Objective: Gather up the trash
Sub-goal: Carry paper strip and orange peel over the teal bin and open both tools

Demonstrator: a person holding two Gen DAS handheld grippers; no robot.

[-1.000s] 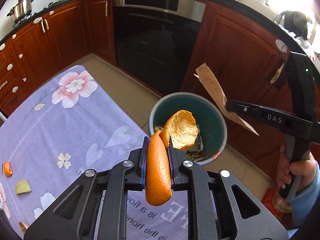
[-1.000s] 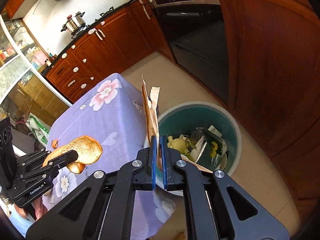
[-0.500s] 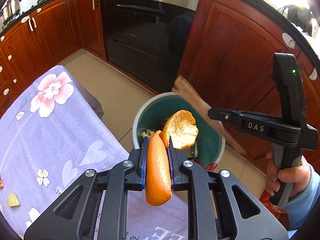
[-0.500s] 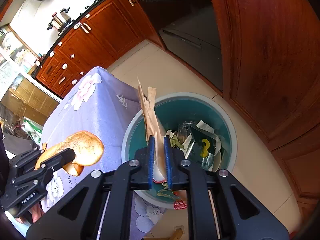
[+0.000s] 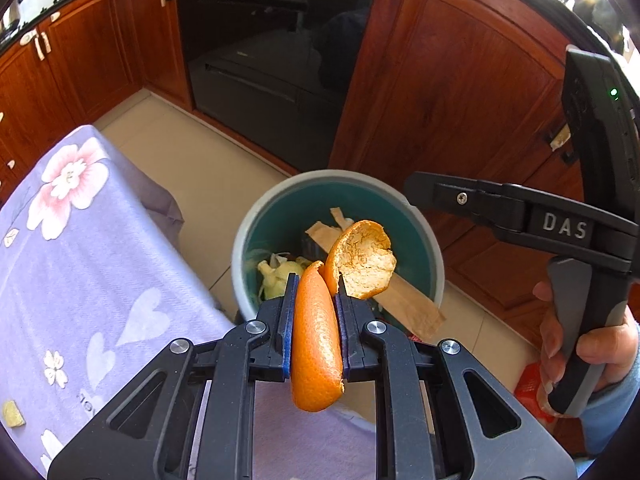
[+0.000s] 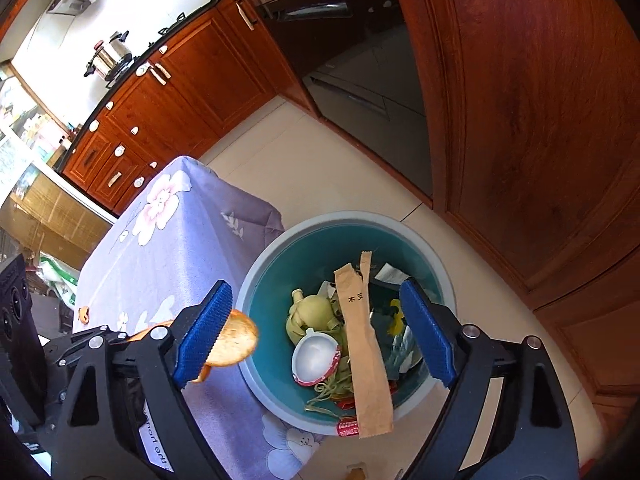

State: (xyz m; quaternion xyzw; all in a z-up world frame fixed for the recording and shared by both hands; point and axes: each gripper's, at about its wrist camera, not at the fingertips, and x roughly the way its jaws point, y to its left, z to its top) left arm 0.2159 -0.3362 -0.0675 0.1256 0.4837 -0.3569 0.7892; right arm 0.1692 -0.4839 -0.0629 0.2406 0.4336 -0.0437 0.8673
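Kitchen floor of pale tile (image 6: 352, 148), bounded by red-brown wood cabinets (image 6: 532, 92) and one dark built-in oven (image 5: 276, 52). At left, one table under a lilac flowered cloth (image 5: 92, 248); on the cloth, one small yellowish scrap (image 5: 14, 414) near its left edge in the left wrist view, and one small orange scrap (image 6: 84, 314) in the right wrist view. One steel pot (image 6: 112, 56) stands on the counter along the far wall.

Just beside the table corner stands one round bin (image 6: 260, 276), grey rim, teal inside, holding mixed waste. One brown paper sleeve (image 6: 366, 356) lies in it, lower end overhanging the near rim.

Left gripper (image 5: 316, 300): fingers clamped on one orange peel (image 5: 316, 340), held above the bin's near edge.

Right gripper (image 6: 316, 336): jaws opening, wide apart, nothing pressed between them, above the bin. One hand (image 5: 588, 344) holds its handle.
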